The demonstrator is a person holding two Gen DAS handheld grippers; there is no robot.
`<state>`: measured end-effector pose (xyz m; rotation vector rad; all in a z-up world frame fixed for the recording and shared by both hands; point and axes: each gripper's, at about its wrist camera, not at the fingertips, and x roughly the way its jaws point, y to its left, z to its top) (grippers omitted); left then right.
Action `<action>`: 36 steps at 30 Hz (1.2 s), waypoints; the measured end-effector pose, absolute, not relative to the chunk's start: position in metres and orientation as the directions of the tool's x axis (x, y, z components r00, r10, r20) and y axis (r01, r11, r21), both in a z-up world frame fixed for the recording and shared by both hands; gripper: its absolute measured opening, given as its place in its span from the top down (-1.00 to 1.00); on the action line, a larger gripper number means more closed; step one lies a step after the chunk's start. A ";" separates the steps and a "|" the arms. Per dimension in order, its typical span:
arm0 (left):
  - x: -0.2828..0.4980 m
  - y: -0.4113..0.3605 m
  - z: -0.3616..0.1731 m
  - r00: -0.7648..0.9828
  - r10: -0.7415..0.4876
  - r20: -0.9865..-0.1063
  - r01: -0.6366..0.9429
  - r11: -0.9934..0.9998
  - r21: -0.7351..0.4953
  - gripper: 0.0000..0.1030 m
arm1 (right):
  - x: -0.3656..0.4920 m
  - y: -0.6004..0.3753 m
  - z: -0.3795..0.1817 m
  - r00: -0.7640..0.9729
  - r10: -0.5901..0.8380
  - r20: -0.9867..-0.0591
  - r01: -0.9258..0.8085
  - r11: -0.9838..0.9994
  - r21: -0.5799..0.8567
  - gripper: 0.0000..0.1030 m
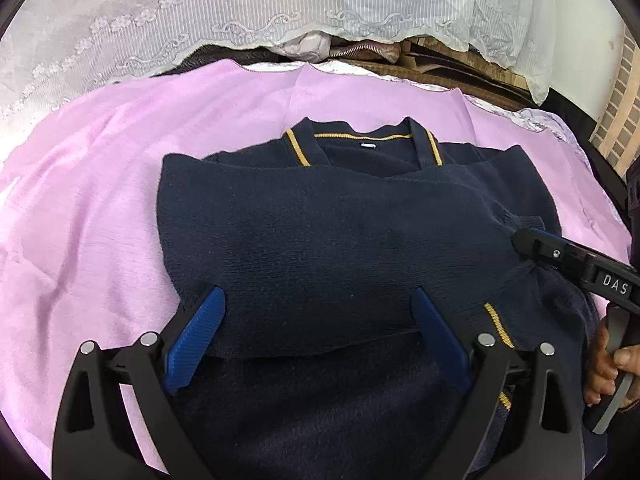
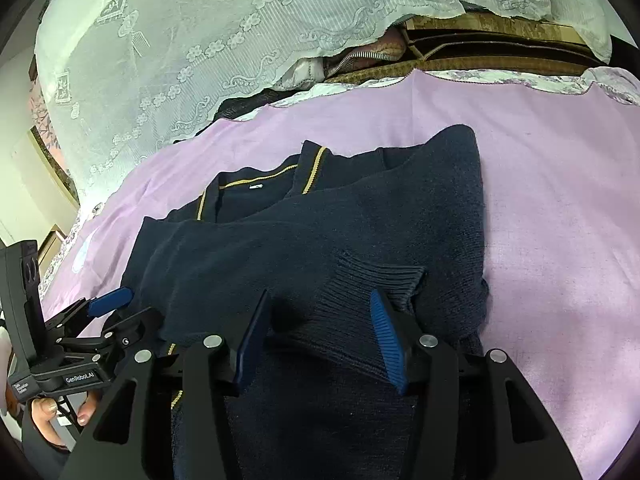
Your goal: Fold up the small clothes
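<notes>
A navy knitted sweater (image 1: 320, 220) with yellow trim at its collar (image 1: 360, 140) lies on a pink cloth (image 1: 100, 200), sleeves folded across the body. My left gripper (image 1: 318, 294) stands open and wide over the near folded edge, its blue pads apart from each other. In the right wrist view the sweater (image 2: 320, 232) fills the middle. My right gripper (image 2: 320, 296) is open, with the ribbed sleeve cuff (image 2: 360, 280) lying loose between its pads. One of its fingers (image 1: 560, 252) shows at the sweater's right side.
A white lace cloth (image 1: 200, 12) hangs at the back over piled things (image 1: 360, 50). A brick wall (image 1: 616, 120) stands at the far right. Bare pink cloth (image 2: 560, 200) spreads around the sweater. A hand (image 1: 608, 360) holds the right gripper's handle.
</notes>
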<state>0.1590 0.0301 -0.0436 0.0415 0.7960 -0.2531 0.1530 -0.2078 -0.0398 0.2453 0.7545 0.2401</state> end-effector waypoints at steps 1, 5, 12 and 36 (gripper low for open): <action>0.156 0.029 -0.042 0.681 -0.198 -0.705 0.236 0.971 -0.045 -0.78 | 0.151 -0.208 -0.039 0.707 0.300 -0.640 -0.126 0.944 0.304 -0.01; 0.139 0.028 -0.036 0.718 -0.159 -0.678 0.210 0.978 -0.008 -0.78 | 0.143 -0.211 -0.035 0.736 0.286 -0.614 -0.117 0.946 0.302 -0.01; 0.106 0.041 -0.026 0.752 -0.152 -0.641 0.164 0.986 -0.041 -0.78 | 0.113 -0.216 -0.020 0.802 0.234 -0.549 -0.092 0.958 0.273 -0.01; -0.016 0.038 -0.010 0.848 -0.085 -0.523 0.145 0.987 0.075 -0.85 | -0.003 -0.209 -0.021 0.821 0.229 -0.524 -0.125 0.966 0.226 -0.11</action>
